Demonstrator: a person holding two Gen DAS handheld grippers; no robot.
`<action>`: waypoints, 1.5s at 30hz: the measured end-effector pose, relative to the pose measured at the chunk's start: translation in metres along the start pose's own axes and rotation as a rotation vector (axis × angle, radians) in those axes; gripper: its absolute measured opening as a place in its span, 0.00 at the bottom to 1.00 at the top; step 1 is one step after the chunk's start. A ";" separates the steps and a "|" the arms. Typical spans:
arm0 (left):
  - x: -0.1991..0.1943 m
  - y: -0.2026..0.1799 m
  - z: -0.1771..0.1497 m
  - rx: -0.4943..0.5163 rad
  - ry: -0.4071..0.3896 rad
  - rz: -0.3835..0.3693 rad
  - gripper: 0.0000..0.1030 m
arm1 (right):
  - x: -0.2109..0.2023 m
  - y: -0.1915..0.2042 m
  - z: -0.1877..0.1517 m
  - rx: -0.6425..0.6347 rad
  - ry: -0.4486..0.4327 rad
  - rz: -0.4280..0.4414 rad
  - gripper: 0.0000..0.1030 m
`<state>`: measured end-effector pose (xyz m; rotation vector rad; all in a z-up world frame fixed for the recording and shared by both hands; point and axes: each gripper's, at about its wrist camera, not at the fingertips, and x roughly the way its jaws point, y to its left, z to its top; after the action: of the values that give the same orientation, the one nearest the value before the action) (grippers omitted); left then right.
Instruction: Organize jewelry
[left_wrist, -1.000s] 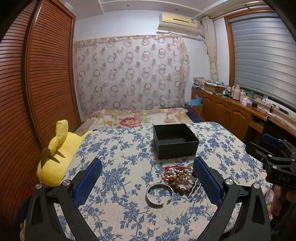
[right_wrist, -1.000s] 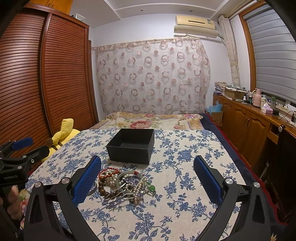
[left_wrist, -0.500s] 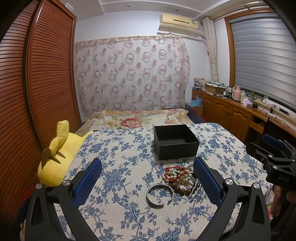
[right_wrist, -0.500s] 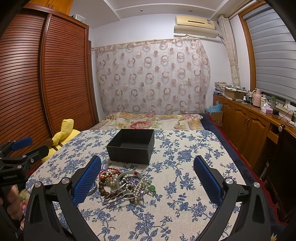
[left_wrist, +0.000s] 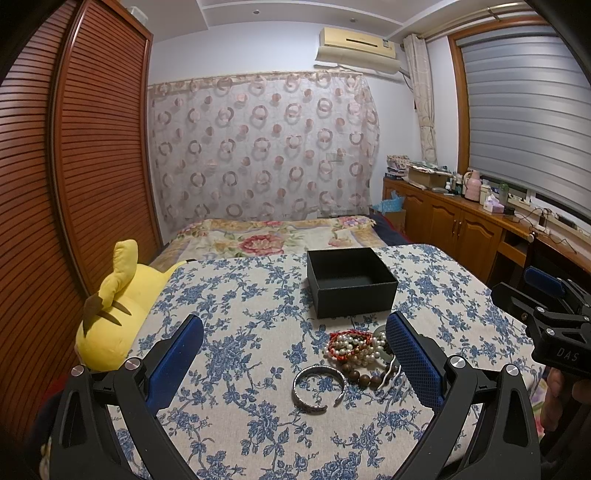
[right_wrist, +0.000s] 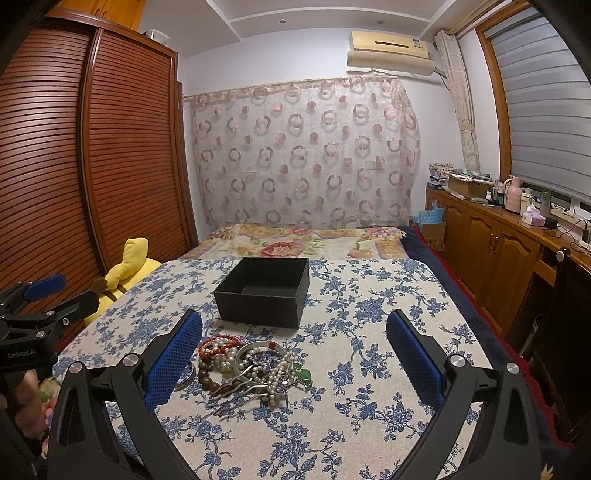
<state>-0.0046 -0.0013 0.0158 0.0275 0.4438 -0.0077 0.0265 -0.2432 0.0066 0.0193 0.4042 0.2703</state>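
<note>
Right tool (left_wrist: 554, 314) body reads "DAS"; left tool (right_wrist: 29, 321) "GenRobot.AI".

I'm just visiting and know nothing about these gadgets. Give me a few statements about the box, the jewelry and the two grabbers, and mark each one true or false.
1. The black box already holds the jewelry. False: its inside shows no jewelry; the jewelry pile lies on the floral cloth in front of it.
2. Both grippers are open and hold nothing. True: the left gripper and the right gripper each have their fingers spread wide.
3. A silver cuff bracelet lies beside the pile, apart from the beads. True.
4. The box has its lid on. False: it is open at the top.
5. A yellow plush toy sits at the table's left edge. True.
</note>
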 end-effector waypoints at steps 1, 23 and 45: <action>0.000 0.000 0.001 0.001 0.000 0.000 0.93 | 0.000 -0.001 -0.001 0.000 0.001 0.000 0.98; 0.016 0.006 -0.012 -0.002 0.057 -0.027 0.93 | 0.011 -0.005 -0.010 -0.002 0.033 0.015 0.98; 0.107 0.004 -0.063 0.021 0.375 -0.199 0.93 | 0.061 -0.020 -0.051 -0.055 0.227 0.118 0.69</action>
<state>0.0653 0.0042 -0.0873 0.0047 0.8197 -0.2056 0.0661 -0.2480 -0.0654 -0.0419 0.6225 0.4019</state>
